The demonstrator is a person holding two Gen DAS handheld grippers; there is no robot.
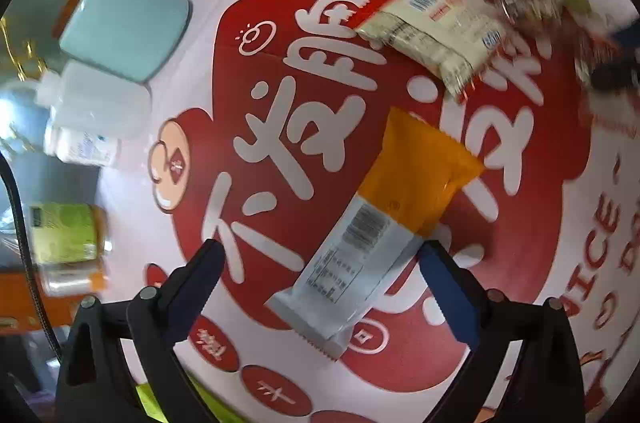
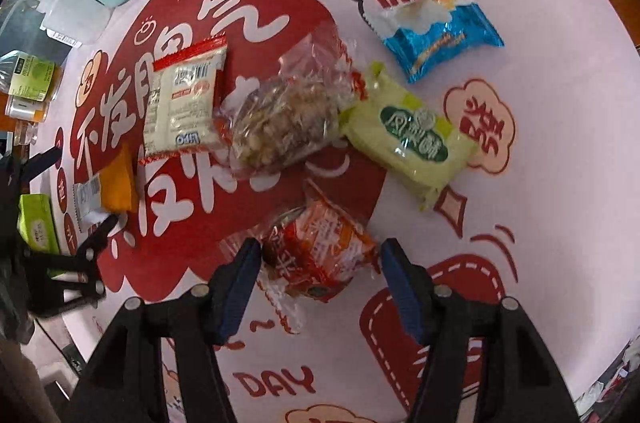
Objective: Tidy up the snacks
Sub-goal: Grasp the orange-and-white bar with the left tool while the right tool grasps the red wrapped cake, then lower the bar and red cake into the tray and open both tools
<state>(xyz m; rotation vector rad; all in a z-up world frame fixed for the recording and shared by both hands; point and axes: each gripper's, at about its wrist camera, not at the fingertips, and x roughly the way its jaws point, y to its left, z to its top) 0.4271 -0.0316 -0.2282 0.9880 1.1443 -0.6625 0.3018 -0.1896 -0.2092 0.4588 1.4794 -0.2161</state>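
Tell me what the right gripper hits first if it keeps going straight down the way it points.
Most likely the red-orange snack packet, lying between the right gripper fingers on the printed mat. Depth is unclear, so contact cannot be judged.

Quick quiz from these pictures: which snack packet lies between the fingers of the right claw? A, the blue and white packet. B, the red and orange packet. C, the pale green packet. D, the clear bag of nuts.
B: in the right wrist view the red and orange packet sits between the fingers of the right claw.
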